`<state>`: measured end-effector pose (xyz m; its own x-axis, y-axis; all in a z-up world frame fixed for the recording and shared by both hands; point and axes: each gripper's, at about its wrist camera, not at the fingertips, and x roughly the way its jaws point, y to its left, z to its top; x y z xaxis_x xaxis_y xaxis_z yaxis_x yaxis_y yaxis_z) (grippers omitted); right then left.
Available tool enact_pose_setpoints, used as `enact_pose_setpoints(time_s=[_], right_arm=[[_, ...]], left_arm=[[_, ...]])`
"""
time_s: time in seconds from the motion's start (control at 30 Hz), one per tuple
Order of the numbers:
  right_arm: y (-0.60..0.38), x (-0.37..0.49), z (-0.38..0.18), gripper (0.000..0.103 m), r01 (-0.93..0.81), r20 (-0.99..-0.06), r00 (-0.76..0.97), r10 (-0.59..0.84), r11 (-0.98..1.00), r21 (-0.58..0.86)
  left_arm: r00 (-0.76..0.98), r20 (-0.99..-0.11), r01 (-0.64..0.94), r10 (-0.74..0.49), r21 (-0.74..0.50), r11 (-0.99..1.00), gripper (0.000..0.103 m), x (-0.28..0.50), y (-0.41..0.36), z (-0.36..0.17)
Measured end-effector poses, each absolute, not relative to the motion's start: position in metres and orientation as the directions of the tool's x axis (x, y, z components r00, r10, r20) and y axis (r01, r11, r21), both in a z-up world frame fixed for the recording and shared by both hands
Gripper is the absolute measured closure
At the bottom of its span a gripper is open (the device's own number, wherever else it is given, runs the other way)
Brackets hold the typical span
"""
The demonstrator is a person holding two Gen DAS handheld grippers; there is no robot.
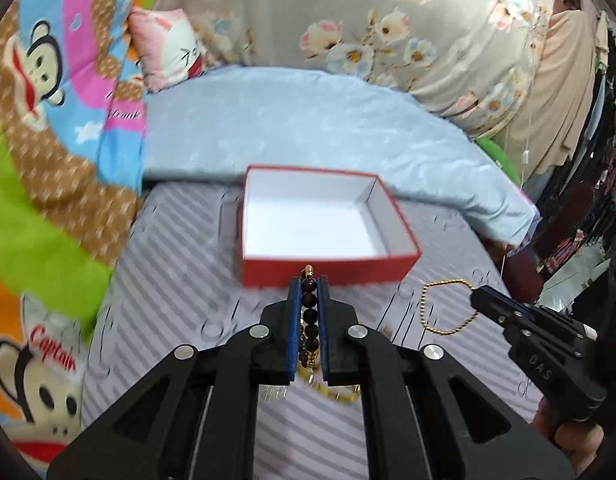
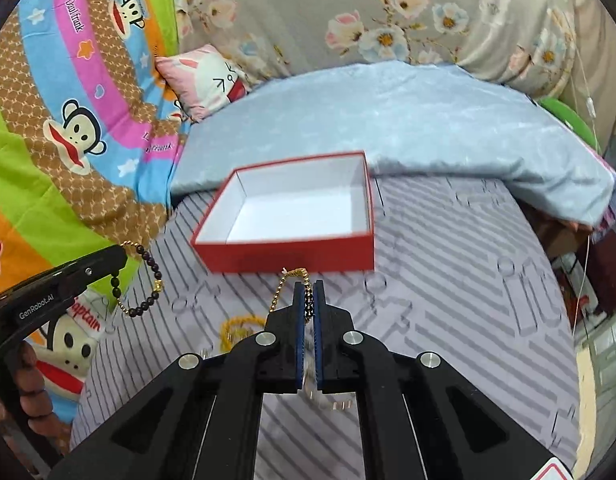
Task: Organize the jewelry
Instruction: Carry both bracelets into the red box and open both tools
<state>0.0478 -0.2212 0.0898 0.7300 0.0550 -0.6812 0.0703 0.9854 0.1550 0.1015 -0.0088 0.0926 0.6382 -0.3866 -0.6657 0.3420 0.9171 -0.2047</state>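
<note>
A red box (image 1: 324, 266) with an empty white inside stands open on the striped grey bed cover; it also shows in the right wrist view (image 2: 292, 256). My left gripper (image 1: 309, 280) is shut on a dark bead bracelet (image 1: 309, 314), held just in front of the box; the bracelet hangs from it in the right wrist view (image 2: 148, 280). My right gripper (image 2: 308, 284) is shut on a gold ball chain (image 2: 286, 284), also near the box's front wall. The chain dangles from it in the left wrist view (image 1: 432, 312).
More gold jewelry (image 2: 238, 330) lies on the cover below the grippers, also seen in the left wrist view (image 1: 340, 394). A light blue folded blanket (image 1: 308, 120) lies behind the box. A cartoon monkey quilt (image 1: 48, 140) is at the left.
</note>
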Motion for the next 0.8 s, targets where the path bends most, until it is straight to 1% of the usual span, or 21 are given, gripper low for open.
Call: enact_pose_setpoints(time_s=[0.17, 0.3, 0.37, 0.43, 0.53, 0.8], right_arm=[[-0.234, 0.109, 0.101, 0.100, 0.053, -0.667, 0.739, 0.095, 0.979, 0.198], [-0.242, 0.159, 0.093, 0.100, 0.058, -0.679, 0.728, 0.093, 0.979, 0.197], [-0.249, 0.187, 0.085, 0.100, 0.061, -0.690, 0.715, 0.110, 0.974, 0.220], [-0.254, 0.207, 0.077, 0.100, 0.063, -0.698, 0.703, 0.138, 0.965, 0.254], [-0.260, 0.233, 0.060, 0.100, 0.078, -0.717, 0.680, 0.154, 0.957, 0.280], [-0.267, 0.272, 0.027, 0.100, 0.107, -0.762, 0.633, 0.137, 0.959, 0.262]], left_arm=[[0.661, -0.629, 0.376, -0.410, -0.196, 0.906, 0.096, 0.152, -0.033, 0.101], [0.657, -0.619, 0.374, -0.430, -0.228, 0.899, 0.096, 0.202, -0.048, 0.096], [0.654, -0.614, 0.379, -0.443, -0.241, 0.894, 0.096, 0.223, -0.053, 0.092], [0.625, -0.620, 0.396, -0.474, -0.272, 0.877, 0.096, 0.246, -0.058, 0.086], [0.618, -0.622, 0.403, -0.481, -0.274, 0.873, 0.096, 0.270, -0.065, 0.077], [0.587, -0.665, 0.406, -0.462, -0.252, 0.878, 0.096, 0.308, -0.082, 0.044]])
